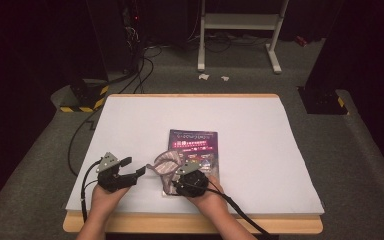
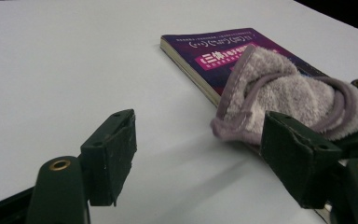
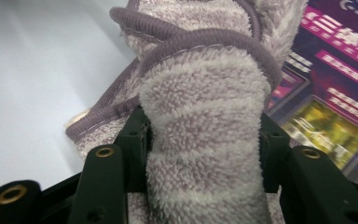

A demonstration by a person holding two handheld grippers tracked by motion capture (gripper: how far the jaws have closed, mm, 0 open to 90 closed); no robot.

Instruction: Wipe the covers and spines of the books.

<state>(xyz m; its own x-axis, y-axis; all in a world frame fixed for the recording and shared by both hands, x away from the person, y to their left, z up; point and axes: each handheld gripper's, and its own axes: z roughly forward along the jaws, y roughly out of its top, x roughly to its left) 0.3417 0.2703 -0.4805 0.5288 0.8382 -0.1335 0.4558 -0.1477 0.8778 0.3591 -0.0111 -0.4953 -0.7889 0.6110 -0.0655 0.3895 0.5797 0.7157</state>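
A purple paperback book (image 1: 194, 145) lies flat near the table's middle front, also seen as the book (image 2: 214, 51) and the book (image 3: 335, 93). A bunched grey-lilac towel (image 1: 166, 165) rests over its near left corner and spills onto the table. My right gripper (image 1: 177, 175) is shut on the towel (image 3: 205, 140), its jaws pressing both sides of the thick roll. My left gripper (image 1: 133, 166) stands open just left of the towel (image 2: 284, 98), nothing between its fingers (image 2: 114, 154), hovering low over the white table.
The white sheet (image 1: 130, 125) covers the wooden table (image 1: 190, 224). Beyond the far edge are a white metal stand (image 1: 240, 30), cables (image 1: 140, 70) on the floor and black bases with yellow stripes (image 1: 82, 97).
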